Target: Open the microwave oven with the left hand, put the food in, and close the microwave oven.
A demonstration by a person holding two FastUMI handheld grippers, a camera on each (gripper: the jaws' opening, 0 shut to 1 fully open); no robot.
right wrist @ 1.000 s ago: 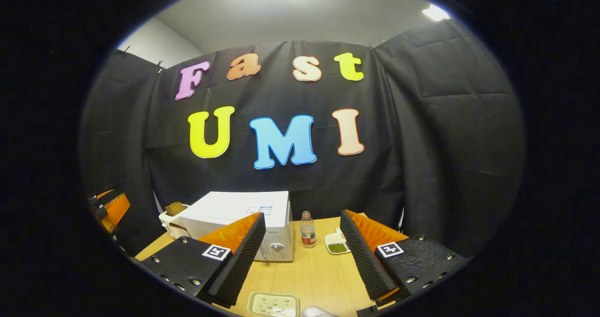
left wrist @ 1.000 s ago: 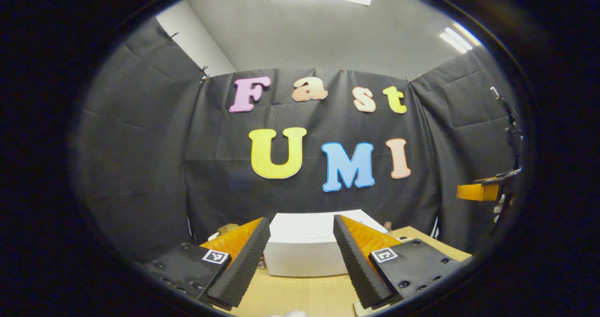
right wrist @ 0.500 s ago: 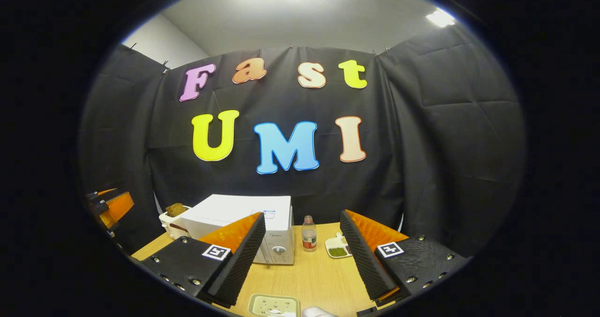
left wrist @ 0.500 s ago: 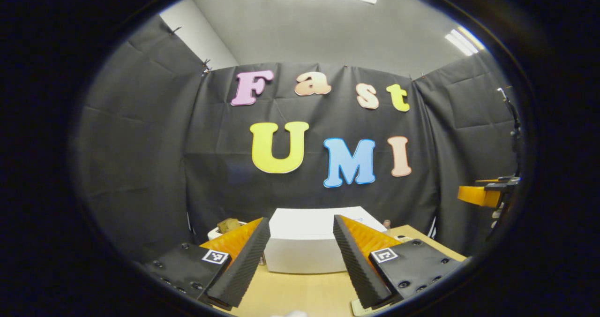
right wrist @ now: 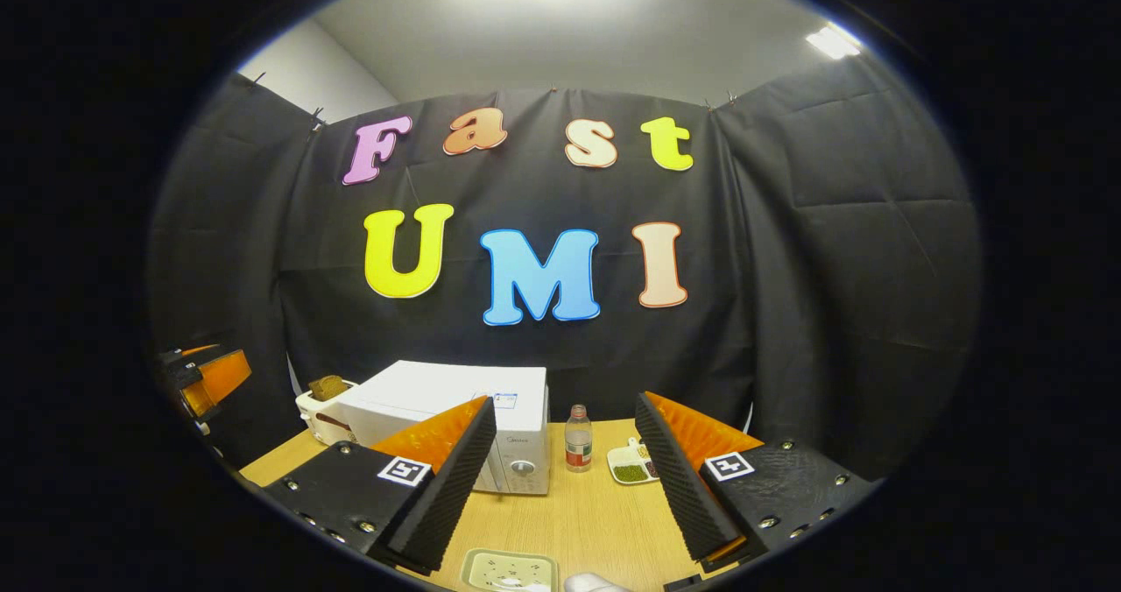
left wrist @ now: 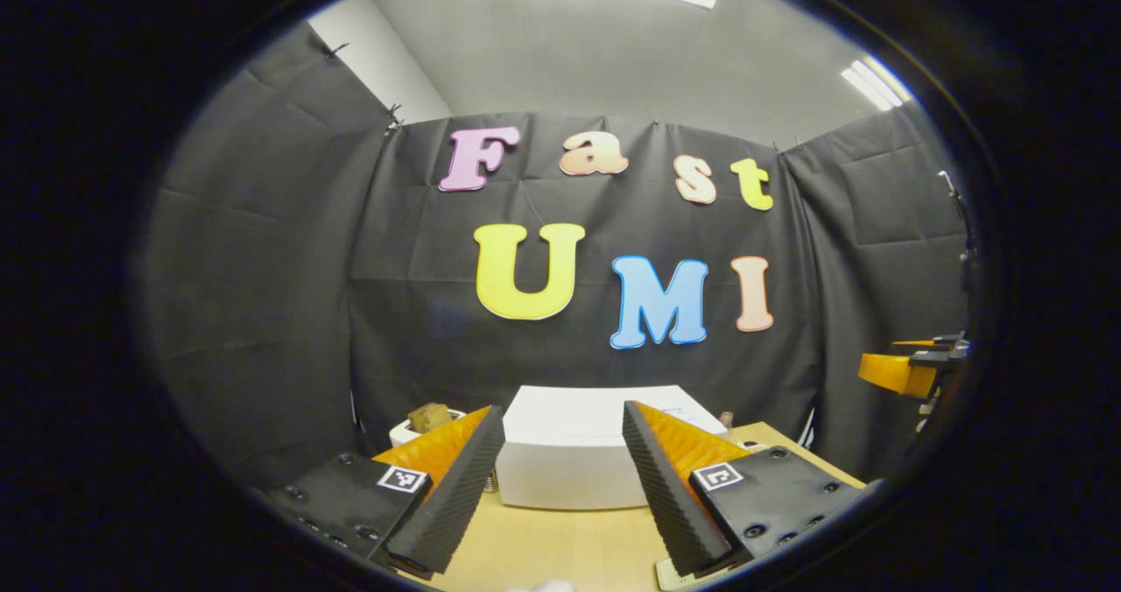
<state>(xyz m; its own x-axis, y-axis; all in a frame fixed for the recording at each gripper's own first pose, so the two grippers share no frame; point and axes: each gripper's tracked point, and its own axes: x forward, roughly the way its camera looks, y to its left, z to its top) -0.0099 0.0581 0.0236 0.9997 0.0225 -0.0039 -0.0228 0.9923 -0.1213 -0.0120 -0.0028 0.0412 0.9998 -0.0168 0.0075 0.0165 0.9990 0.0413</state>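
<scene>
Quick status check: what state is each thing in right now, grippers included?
Microwave: door shut.
Bottle: upright, capped.
Toaster: bread sticking out of the top.
Small dish: holds green bits.
Tray: flat on the table.
Left gripper: open, holding nothing.
Right gripper: open, holding nothing.

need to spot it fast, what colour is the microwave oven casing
White box-shaped microwave oven on the wooden table, clearest in the right gripper view.

No readable text. The microwave point(right wrist: 438, 399) has a front brand mark point(right wrist: 508, 439) and a top sticker point(right wrist: 501, 399), both too small. The bottle point(right wrist: 577, 439) label is illegible. My left gripper point(left wrist: 562, 417) and right gripper point(right wrist: 565, 404) carry coded marker squares point(right wrist: 403, 470), no words.
</scene>
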